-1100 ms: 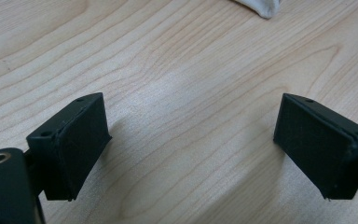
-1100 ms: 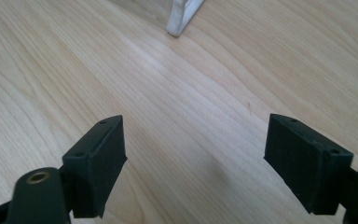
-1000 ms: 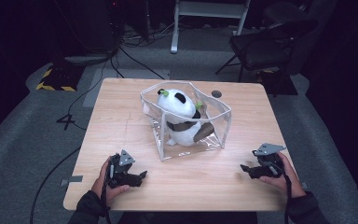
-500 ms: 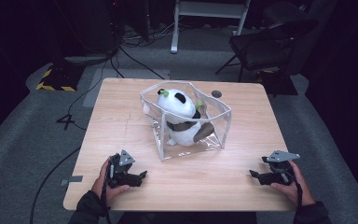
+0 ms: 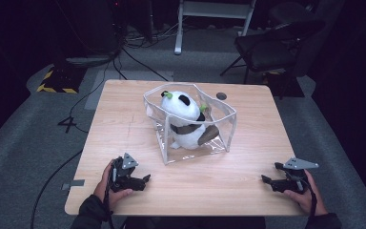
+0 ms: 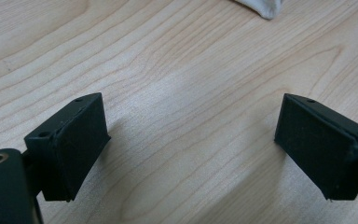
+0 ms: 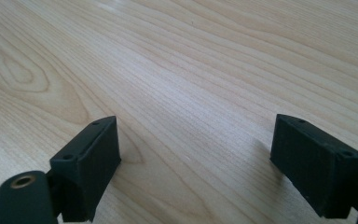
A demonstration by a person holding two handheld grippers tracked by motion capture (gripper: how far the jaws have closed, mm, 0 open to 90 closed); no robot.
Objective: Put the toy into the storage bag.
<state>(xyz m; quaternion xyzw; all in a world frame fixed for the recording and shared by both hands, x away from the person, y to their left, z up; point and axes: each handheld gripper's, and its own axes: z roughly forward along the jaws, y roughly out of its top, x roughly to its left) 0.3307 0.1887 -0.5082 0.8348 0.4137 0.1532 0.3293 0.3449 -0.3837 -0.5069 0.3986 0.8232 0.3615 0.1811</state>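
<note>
A black-and-white plush panda (image 5: 186,119) with green ear tips sits inside a clear plastic pouch with white edging (image 5: 225,125), which stands open-topped in the middle of the light wooden table (image 5: 124,119), slightly toward the far edge. Well apart from the pouch, near the table's front left corner, the left gripper (image 5: 145,180) rests in the person's left hand (image 5: 108,183), its jaws wide apart with only bare wood between them; a white corner of the pouch shows at the top of the left gripper view. Near the front right edge, the right gripper (image 5: 269,175) sits in the right hand (image 5: 304,193); its jaws have just been opening and stand wide, holding nothing.
</note>
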